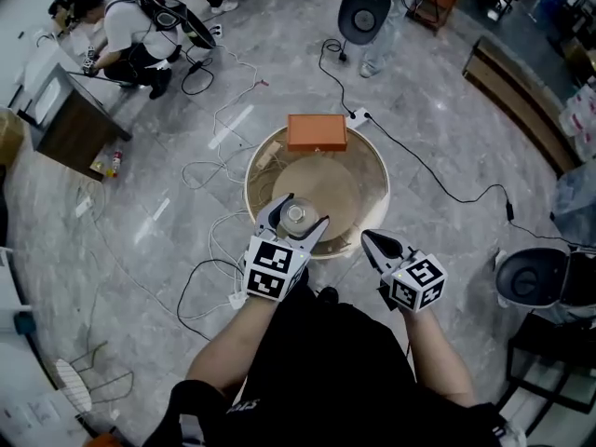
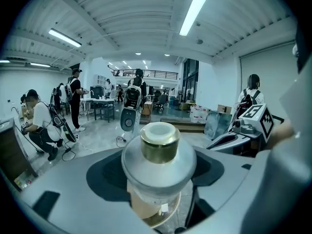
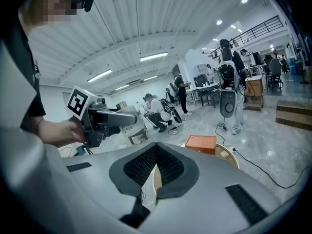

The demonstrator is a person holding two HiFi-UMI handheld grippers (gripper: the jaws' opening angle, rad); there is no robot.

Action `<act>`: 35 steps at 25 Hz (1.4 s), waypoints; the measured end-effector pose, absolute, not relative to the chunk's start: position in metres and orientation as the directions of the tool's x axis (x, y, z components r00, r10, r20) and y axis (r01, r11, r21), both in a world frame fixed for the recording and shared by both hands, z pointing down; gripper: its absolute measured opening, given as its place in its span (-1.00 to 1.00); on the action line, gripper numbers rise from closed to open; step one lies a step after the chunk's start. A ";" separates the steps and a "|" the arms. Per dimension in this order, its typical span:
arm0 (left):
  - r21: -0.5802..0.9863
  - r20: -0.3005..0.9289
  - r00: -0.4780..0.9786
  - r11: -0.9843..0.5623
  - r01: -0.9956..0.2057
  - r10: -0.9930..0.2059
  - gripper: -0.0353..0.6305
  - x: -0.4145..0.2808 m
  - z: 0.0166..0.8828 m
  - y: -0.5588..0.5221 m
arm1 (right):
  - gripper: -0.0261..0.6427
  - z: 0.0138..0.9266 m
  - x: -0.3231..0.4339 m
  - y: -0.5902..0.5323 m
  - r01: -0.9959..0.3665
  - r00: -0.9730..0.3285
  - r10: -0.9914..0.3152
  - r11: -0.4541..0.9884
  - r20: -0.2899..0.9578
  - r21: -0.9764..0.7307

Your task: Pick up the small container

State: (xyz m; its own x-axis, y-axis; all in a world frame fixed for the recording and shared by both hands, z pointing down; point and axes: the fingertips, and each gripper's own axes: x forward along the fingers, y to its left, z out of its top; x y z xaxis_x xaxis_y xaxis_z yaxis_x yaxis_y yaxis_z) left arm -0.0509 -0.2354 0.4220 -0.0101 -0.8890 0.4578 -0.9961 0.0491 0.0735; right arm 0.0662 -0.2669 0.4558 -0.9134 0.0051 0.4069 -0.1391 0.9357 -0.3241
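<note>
My left gripper (image 1: pixel 300 210) grips a small clear, perhaps glass, gold-lidded container (image 2: pixel 159 147); my right gripper (image 1: pixel 367 237) has its jaws together, empty.

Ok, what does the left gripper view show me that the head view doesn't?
Only the left gripper view: the small container side-on, with its gold cap and clear body, ceiling lights, people standing by far tables. Only the head view: the orange box on the round table, the holder's left forearm. Both: the left gripper clamped on the container, the right gripper, a crouching person.
</note>
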 end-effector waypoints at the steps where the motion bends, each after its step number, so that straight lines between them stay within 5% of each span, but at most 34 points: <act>1: 0.075 0.457 -0.008 0.048 -0.996 -0.889 0.14 -0.050 0.416 -0.231 | -0.88 0.451 0.068 -0.265 -0.145 -0.917 -0.001 0.933 0.399 -0.330; 24: 0.038 0.396 0.073 -0.063 -0.997 -0.916 0.14 -0.136 0.335 -0.180 | -0.89 0.328 -0.038 -0.213 -0.121 -0.966 -0.058 0.963 0.253 -0.242; 35: 0.022 0.394 0.024 -0.017 -1.000 -0.919 0.14 -0.147 0.321 -0.195 | -0.89 0.313 -0.029 -0.239 -0.103 -0.977 -0.053 0.965 0.205 -0.240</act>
